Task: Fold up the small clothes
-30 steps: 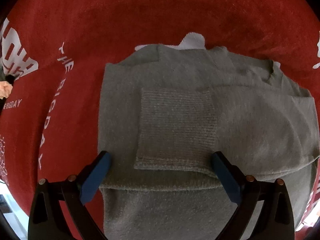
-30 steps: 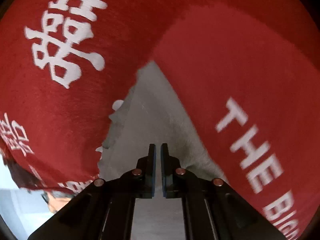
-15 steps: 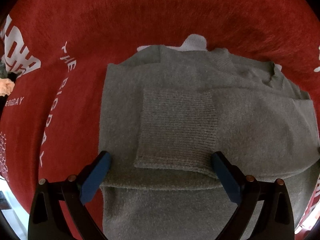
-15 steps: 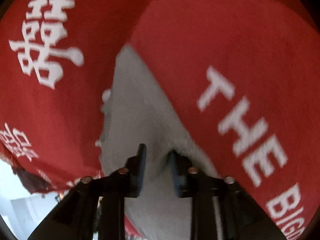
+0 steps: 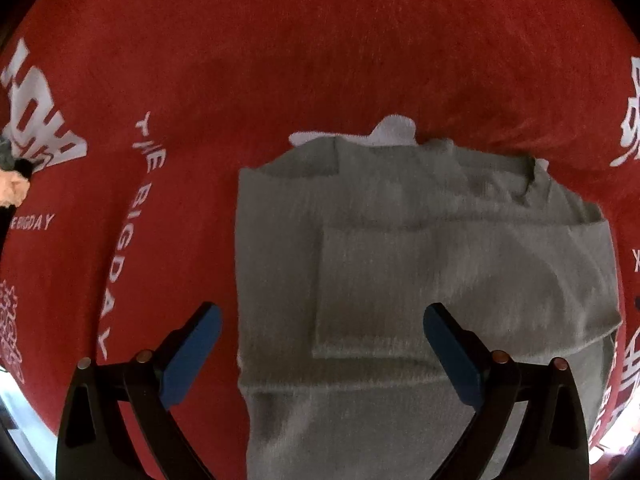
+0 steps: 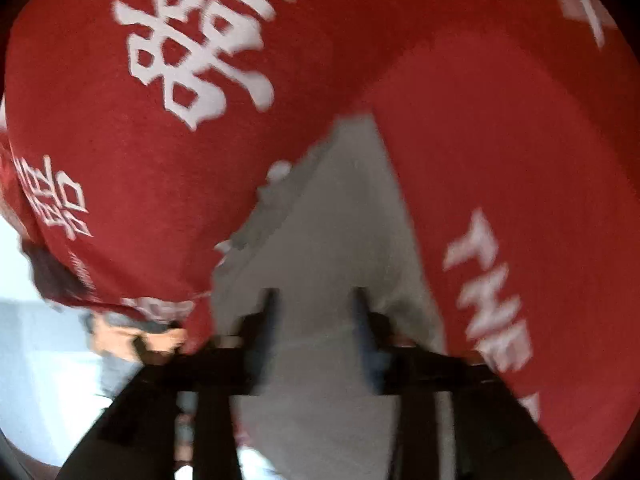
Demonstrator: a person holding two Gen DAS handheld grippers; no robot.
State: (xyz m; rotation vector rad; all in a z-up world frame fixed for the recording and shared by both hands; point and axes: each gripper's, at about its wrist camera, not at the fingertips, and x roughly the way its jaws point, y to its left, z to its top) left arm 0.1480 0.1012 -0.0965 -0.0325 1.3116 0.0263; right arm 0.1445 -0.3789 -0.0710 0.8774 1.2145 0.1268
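Grey sweater (image 5: 420,280) is being released as right gripper (image 6: 316,300) jaws are opening, left gripper (image 5: 322,340) being held apart and clear; the fold is best being left undragged.

Red cloth (image 5: 360,60) covering the worktop carries white printed lettering; left wrist view: "THE BIGDAY" (image 5: 128,236) reads in an arc along the left side; a smaller "BIGDAY" (image 5: 34,223) sits at the far left edge, its start cut off; large block letters (image 5: 36,120) above it are partly out of frame, not legible; right wrist view: a large white Chinese double-happiness character (image 6: 204,40) at upper left; "THE" (image 6: 490,292) at right, blurred; smaller white characters (image 6: 52,196) at left, unreadable.
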